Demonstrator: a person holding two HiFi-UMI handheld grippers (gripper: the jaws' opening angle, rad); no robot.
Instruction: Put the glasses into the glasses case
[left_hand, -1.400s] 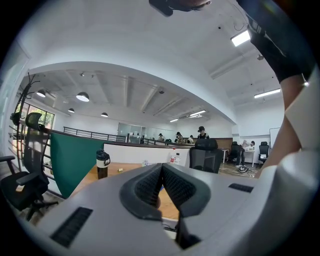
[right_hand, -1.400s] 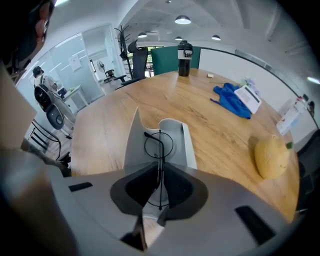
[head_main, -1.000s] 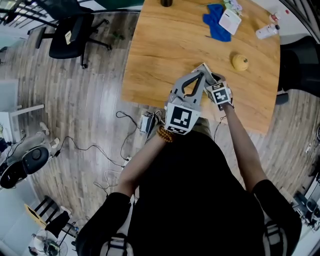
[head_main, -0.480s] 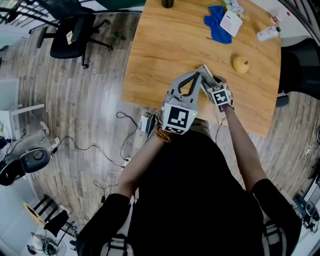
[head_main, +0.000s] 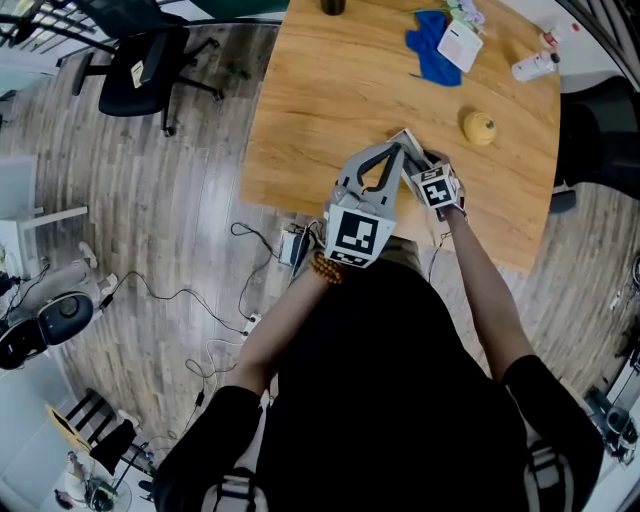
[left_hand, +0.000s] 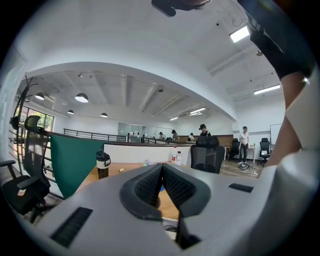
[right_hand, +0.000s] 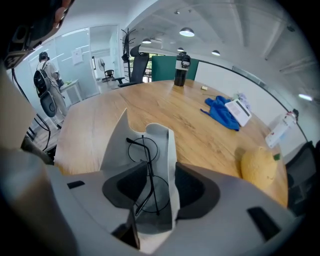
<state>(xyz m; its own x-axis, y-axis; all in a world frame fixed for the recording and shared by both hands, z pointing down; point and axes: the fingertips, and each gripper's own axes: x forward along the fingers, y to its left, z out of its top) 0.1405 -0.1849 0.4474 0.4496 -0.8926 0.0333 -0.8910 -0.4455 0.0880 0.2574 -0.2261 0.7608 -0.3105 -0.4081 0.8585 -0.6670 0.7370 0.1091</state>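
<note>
The wooden table (head_main: 330, 90) and the person's arms look the same as in the head views of the past second: both tools sit at the near edge, close together, and neither has travelled far. The change is smaller than that and lies at the right hand.

The left gripper (left_hand: 161, 170) points level across the room with its fingers together at the tips and nothing between them, so it is idle for now. The right gripper (right_hand: 159, 182) tilts down over the white glasses case (right_hand: 169, 145), and its jaws are closing. The open case stands in the gap between them, with its right wall just beside the right pad. I cannot see the pads pressing on it yet.

The glasses (right_hand: 146, 167) lie folded inside the case, one lens towards the far end and one down between the pads, free of any grip. The placing looks done, and what probably remains is shutting the flap, with care not to pinch the thin frame
</note>
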